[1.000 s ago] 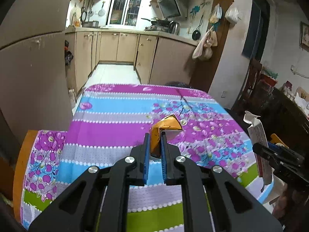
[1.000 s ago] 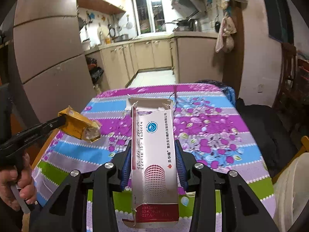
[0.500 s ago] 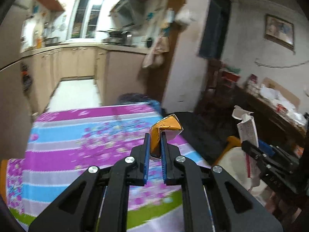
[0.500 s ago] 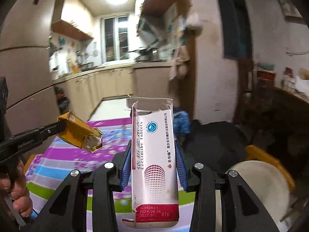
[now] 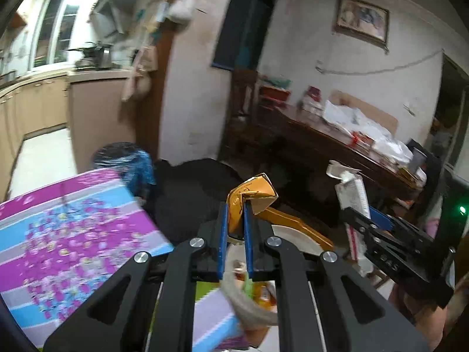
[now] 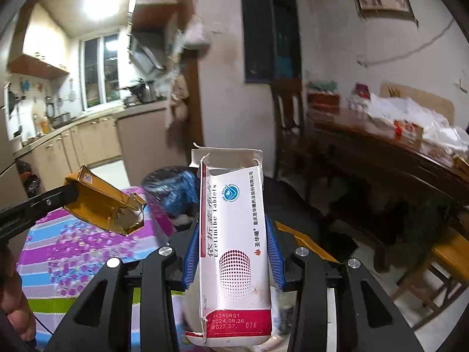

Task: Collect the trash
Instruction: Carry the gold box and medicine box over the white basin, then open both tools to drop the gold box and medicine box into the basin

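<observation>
Pickup looks done: left gripper (image 5: 235,228) clamps a crumpled gold cardboard box (image 5: 252,193), right gripper (image 6: 231,252) a torn white tablet carton (image 6: 234,234); dropping both into a bin remains.

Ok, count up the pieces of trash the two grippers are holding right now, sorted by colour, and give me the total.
Gold box, crushed, in the left gripper: 1
White and red tablet box, torn open, in the right gripper: 1
Total: 2

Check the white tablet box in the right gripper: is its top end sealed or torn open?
Torn open. The tablet box shows ragged, splayed flaps at its top end, clamped between the right gripper pads.
</observation>
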